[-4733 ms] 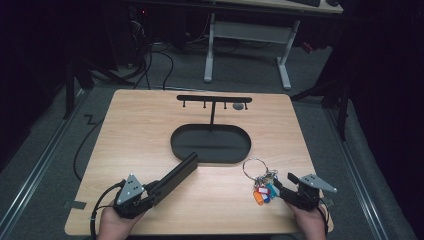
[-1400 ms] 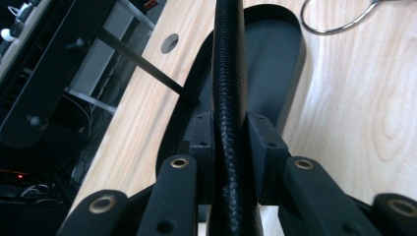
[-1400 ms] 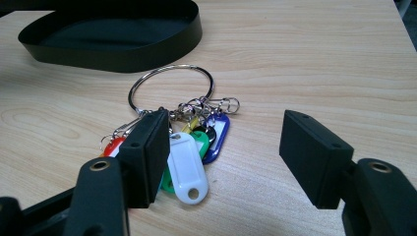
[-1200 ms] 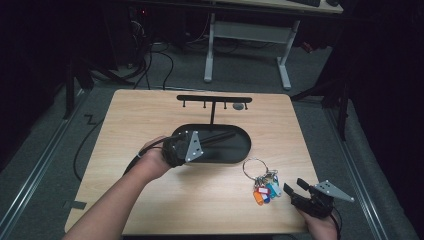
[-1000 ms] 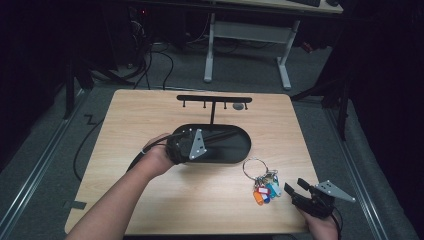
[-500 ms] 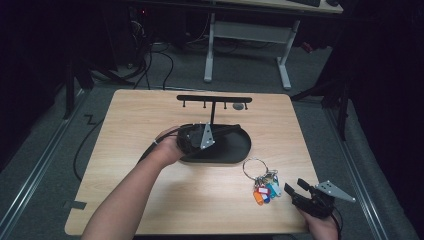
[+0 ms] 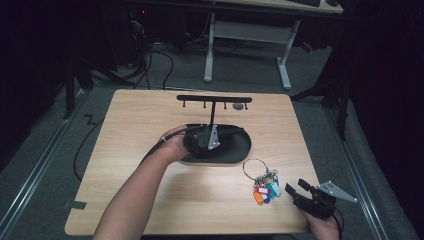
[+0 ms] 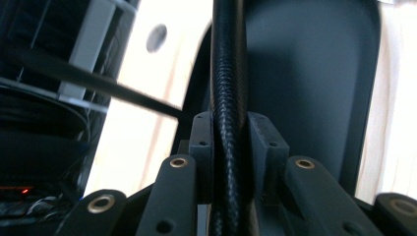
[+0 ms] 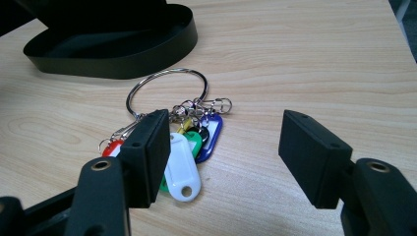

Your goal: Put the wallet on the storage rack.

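Note:
A black key stand sits mid-table: an oval tray base (image 7: 237,150), an upright post (image 7: 212,112) and a cross bar with hooks (image 7: 214,98). My left gripper (image 7: 210,131) reaches over the tray and is shut on the foot of the post. In the left gripper view the ribbed post (image 8: 228,73) is pinched between its pads (image 8: 230,132). A key ring with coloured tags (image 7: 262,186) lies on the wood in front of the tray's right end. My right gripper (image 7: 299,192) stands open just right of it. In the right gripper view (image 9: 221,152) the tags (image 9: 189,140) lie by the left jaw.
A small grey round object (image 7: 239,106) lies on the table under the right end of the cross bar. The wooden table edge (image 7: 300,135) runs close on the right. A white desk frame (image 7: 245,35) stands on the floor beyond the table.
My left gripper came from the table's front left to the tray, then shifted right along it onto the post. The right gripper and the keys stayed put.

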The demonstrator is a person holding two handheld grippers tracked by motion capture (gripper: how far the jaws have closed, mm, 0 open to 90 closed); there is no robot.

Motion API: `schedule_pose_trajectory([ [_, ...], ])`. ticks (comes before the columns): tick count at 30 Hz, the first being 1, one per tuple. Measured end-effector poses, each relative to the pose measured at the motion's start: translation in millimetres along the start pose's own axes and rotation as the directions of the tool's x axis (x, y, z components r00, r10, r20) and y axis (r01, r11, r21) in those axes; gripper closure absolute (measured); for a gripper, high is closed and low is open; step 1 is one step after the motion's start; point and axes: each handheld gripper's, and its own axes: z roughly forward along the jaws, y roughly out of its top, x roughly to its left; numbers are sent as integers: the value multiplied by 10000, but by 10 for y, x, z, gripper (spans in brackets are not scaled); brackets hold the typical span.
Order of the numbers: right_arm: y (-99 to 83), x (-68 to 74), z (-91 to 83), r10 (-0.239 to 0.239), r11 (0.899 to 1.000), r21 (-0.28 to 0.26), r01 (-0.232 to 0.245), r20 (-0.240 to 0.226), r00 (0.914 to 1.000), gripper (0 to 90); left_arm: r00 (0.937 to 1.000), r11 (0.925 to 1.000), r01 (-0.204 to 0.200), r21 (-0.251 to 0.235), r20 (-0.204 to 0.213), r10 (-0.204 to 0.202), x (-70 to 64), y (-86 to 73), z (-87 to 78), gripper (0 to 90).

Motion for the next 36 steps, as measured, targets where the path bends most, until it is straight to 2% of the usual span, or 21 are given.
schedule_pose_trajectory([
  [2, -2, -1, -1, 22, 10000, 26, -22, 22, 10000, 371, 9999, 9994, -148, 320, -2, 149, -34, -51, 32, 745],
  [5, -3, 7, 4, -13, 10000, 55, 13, 12, 10000, 372, 9999, 9977, -119, 661, 46, 116, -71, -112, 75, 741],
  [7, -3, 18, 8, -65, 9999, 79, 65, 4, 10000, 371, 10000, 9978, -20, 667, 62, 16, -93, -139, 95, 736],
  [11, -10, 27, 15, -128, 9998, 139, 128, 33, 9999, 371, 9992, 9962, 87, 866, 387, -121, -148, -129, 122, 701],
  [12, -11, 27, 14, -123, 9998, 146, 122, 52, 9999, 371, 9979, 9947, 259, 991, 572, -316, -163, -124, 144, 684],
  [14, -9, 26, 5, -66, 9999, 122, 65, 96, 9999, 370, 9963, 9915, 391, 1238, 706, -482, -180, -126, 164, 635],
  [15, -9, 24, 0, -60, 9999, 107, 59, 96, 9999, 370, 9945, 9903, 587, 1258, 786, -690, -182, -140, 164, 613],
  [17, -10, 18, -7, -68, 9999, 82, 68, 114, 9999, 370, 9897, 9874, 973, 1252, 925, -1092, -174, -176, 153, 569],
  [21, -12, 9, 1, 28, 9999, 123, -29, 110, 9999, 370, 9796, 9810, 1651, 1016, 986, -1751, -180, -253, 91, 561],
  [24, -10, 17, 0, -24, 9999, 124, 23, 90, 10000, 370, 9636, 9680, 2414, 683, 1011, -2475, -152, -306, 0, 558],
  [26, -10, 16, -4, -51, 9999, 107, 49, 103, 9999, 372, 9537, 9591, 2776, 554, 1046, -2821, -137, -332, -83, 556],
  [27, -12, 11, -4, -64, 9999, 102, 63, 103, 9999, 376, 9512, 9568, 2865, 500, 1042, -2903, -134, -340, -122, 545],
  [28, -14, 11, -5, -29, 9999, 116, 28, 115, 9999, 376, 9417, 9471, 3204, 184, 1023, -3206, -142, -365, -205, 544],
  [30, -18, 9, -2, -8, 9999, 163, 6, 145, 9999, 379, 9318, 9365, 3507, -23, 1007, -3487, -152, -397, -290, 545],
  [32, -13, 17, -1, -35, 9998, 171, 32, 162, 9999, 383, 9152, 9195, 3926, -180, 1064, -3886, -200, -453, -400, 545],
  [34, -11, 24, 2, -93, 9997, 209, 88, 220, 9997, 386, 9054, 9081, 4171, -360, 1030, -4118, -267, -501, -484, 545],
  [35, -12, 28, 5, -129, 9997, 227, 124, 213, 9997, 388, 8956, 8964, 4396, -563, 1026, -4328, -321, -542, -542, 544],
  [36, -14, 33, 10, -162, 9996, 247, 157, 191, 9997, 389, 8822, 8816, 4661, -740, 1143, -4568, -365, -581, -584, 539],
])
